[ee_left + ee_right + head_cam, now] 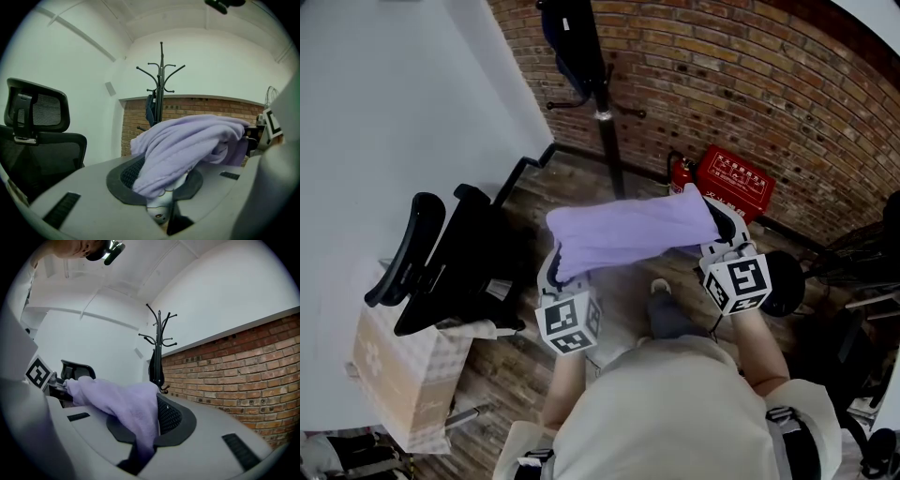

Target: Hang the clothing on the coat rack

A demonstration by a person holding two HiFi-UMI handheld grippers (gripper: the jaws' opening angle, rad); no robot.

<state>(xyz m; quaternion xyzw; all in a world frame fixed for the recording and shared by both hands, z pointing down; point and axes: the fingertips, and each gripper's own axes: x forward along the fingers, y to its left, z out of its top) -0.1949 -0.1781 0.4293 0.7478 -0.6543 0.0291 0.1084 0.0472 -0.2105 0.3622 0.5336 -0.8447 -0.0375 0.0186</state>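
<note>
A lilac garment (630, 232) hangs stretched between my two grippers at chest height. My left gripper (563, 277) is shut on its left end, where the cloth (187, 145) bunches over the jaws. My right gripper (718, 229) is shut on the right end, with the cloth (124, 406) draped down between its jaws. The black coat rack (598, 89) stands ahead by the brick wall, and a dark item (567, 37) hangs on it. The rack (161, 79) shows beyond the garment in the left gripper view, and the rack (158, 345) rises past the cloth in the right gripper view.
A black office chair (441, 262) stands close at my left, beside a cardboard box (398, 370). A red fire-extinguisher box (733, 181) and an extinguisher (679, 172) sit on the floor by the brick wall. Dark furniture (853, 272) crowds the right edge.
</note>
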